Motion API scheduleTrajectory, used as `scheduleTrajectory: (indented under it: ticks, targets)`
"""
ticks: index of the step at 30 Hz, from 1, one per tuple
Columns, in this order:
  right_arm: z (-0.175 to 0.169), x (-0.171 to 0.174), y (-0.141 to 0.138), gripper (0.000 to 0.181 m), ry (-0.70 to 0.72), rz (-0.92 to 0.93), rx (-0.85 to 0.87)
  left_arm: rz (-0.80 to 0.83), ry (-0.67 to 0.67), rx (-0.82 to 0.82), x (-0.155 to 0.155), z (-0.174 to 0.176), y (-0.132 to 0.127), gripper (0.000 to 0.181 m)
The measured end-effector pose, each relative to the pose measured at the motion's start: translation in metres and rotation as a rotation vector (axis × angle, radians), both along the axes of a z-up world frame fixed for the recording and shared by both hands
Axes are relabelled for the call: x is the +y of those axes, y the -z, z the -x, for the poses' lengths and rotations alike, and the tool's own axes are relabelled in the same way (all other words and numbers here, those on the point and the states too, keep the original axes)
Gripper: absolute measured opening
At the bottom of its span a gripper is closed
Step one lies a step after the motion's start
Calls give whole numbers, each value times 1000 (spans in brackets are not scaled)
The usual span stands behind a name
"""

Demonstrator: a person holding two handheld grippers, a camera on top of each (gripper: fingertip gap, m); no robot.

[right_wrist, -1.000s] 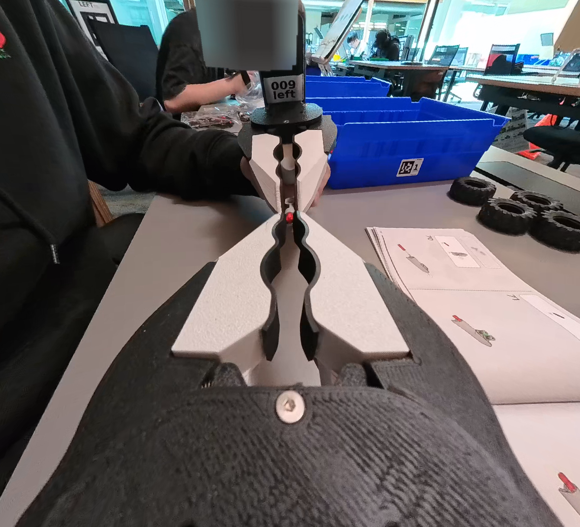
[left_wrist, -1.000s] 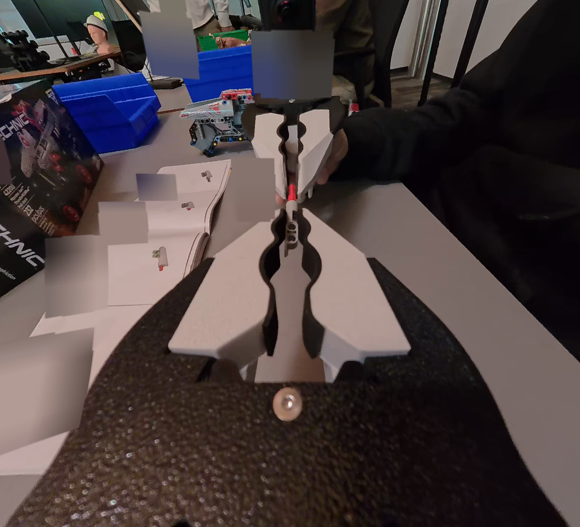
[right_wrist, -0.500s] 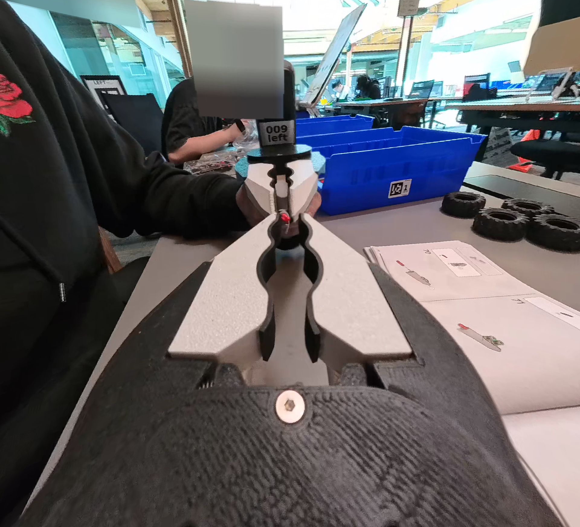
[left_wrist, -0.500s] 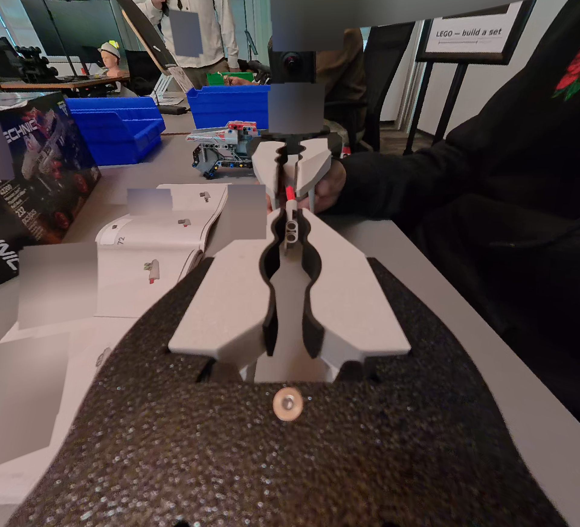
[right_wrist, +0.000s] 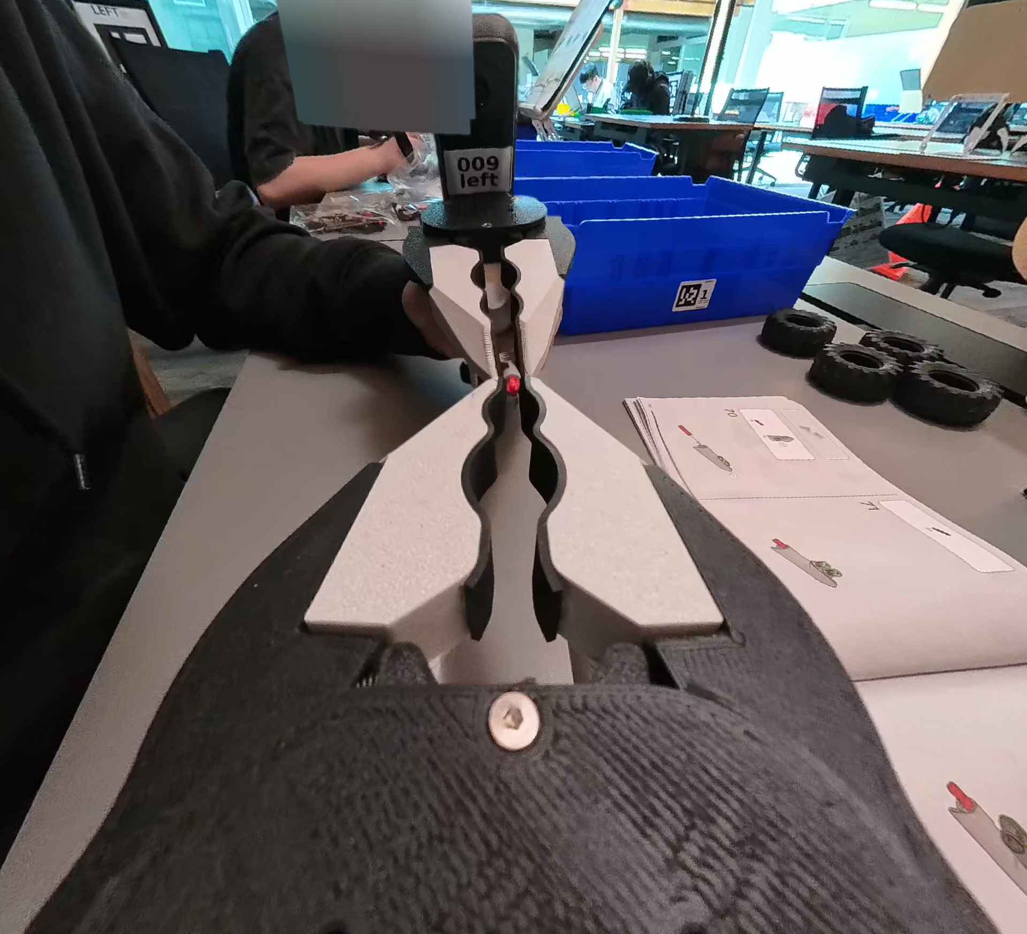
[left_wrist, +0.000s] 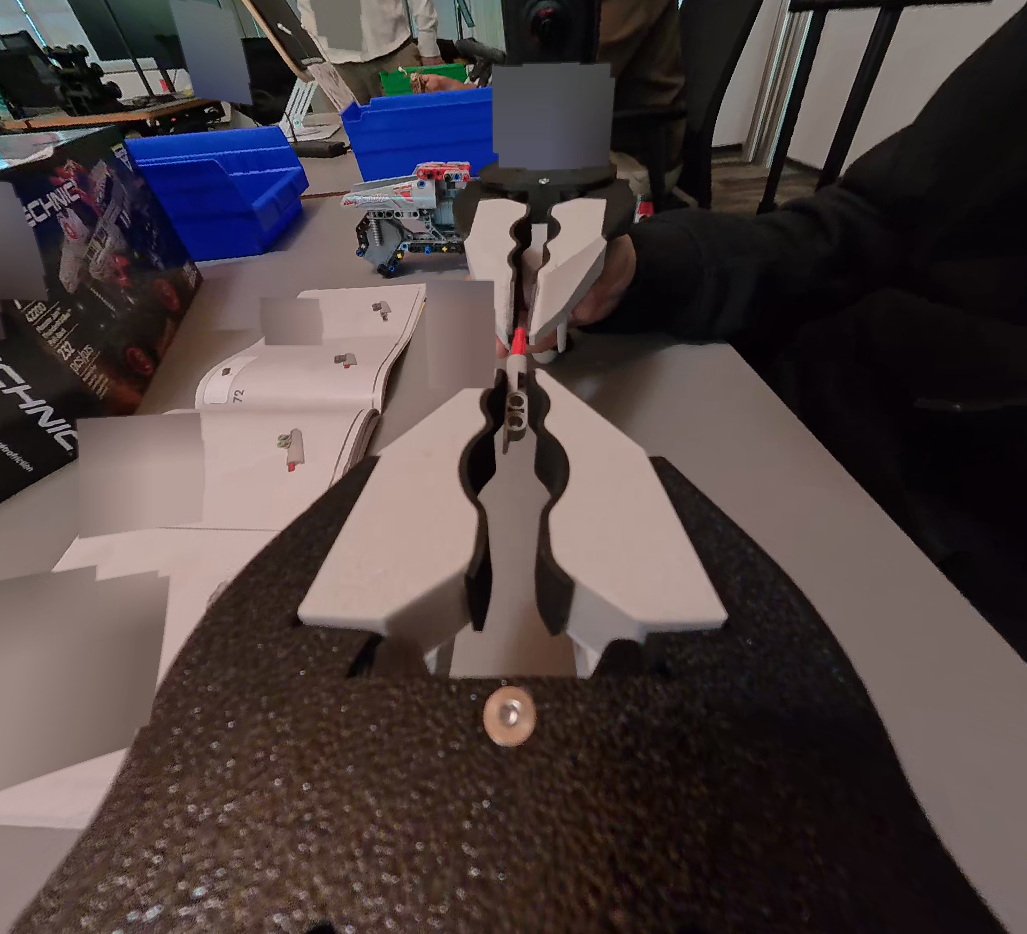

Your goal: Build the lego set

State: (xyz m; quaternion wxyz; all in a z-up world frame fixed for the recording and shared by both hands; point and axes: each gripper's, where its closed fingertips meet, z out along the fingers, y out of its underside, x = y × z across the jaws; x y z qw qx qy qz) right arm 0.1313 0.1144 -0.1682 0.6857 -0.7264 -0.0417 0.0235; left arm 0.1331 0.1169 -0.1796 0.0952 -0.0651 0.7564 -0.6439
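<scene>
Both grippers meet tip to tip above the grey table (left_wrist: 694,462). My left gripper (left_wrist: 517,379) is shut on a small grey beam with holes (left_wrist: 517,407), which stands upright between its tips. A red pin (left_wrist: 518,339) sticks out of the beam's far end. My right gripper (right_wrist: 511,387) is shut on that red pin (right_wrist: 512,384). The right gripper also shows in the left wrist view (left_wrist: 519,343), and the left gripper in the right wrist view (right_wrist: 507,360). A hand in a black sleeve holds each one.
An open instruction booklet (left_wrist: 311,379) (right_wrist: 833,518) lies beside the grippers. A part-built model (left_wrist: 411,223), blue bins (left_wrist: 222,196) (right_wrist: 694,262) and the set's box (left_wrist: 83,268) stand farther back. Black tyres (right_wrist: 900,379) lie at the right. People stand and sit behind the table. The grippers are tip to tip, or close to it.
Both grippers stay tip to tip on the same parts. The pair lifted and tilted up, then dipped back a little. The right gripper now leans slightly sideways.
</scene>
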Motion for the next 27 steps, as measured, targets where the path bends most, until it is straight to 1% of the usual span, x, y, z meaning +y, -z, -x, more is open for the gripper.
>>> scheduleTrajectory:
  ticks: [3,8,12,14,16,17,19,20,22,23,25,27]
  targets:
    - [-1,1,1,3,22,3,-14,10,1,13,0,-1,1,4]
    - [2,0,-10,3,-21,-69,100,95,29,52,-1,2,-9,4]
    - [1,1,-17,3,-8,-126,162,164,33,81,0,2,-17,4]
    - [0,2,-21,3,5,-152,188,226,34,106,2,1,-24,4]
    - [2,9,-15,3,20,-113,168,280,37,129,3,0,-32,4]
    - [0,9,-20,2,52,-142,142,279,28,110,4,-1,-33,4]
    - [-2,9,-23,2,93,-152,103,230,20,63,4,0,-34,4]
    - [-3,10,-22,2,86,-145,108,200,15,43,5,1,-32,4]
    - [-5,9,-21,2,84,-140,111,117,8,22,5,1,-21,4]
    - [-5,9,-16,2,89,-105,89,81,4,9,4,0,-16,4]
    - [-8,10,2,2,129,15,-22,34,9,8,4,0,-9,4]
    - [-10,7,24,2,151,169,-103,-69,-10,-8,9,-4,3,4]
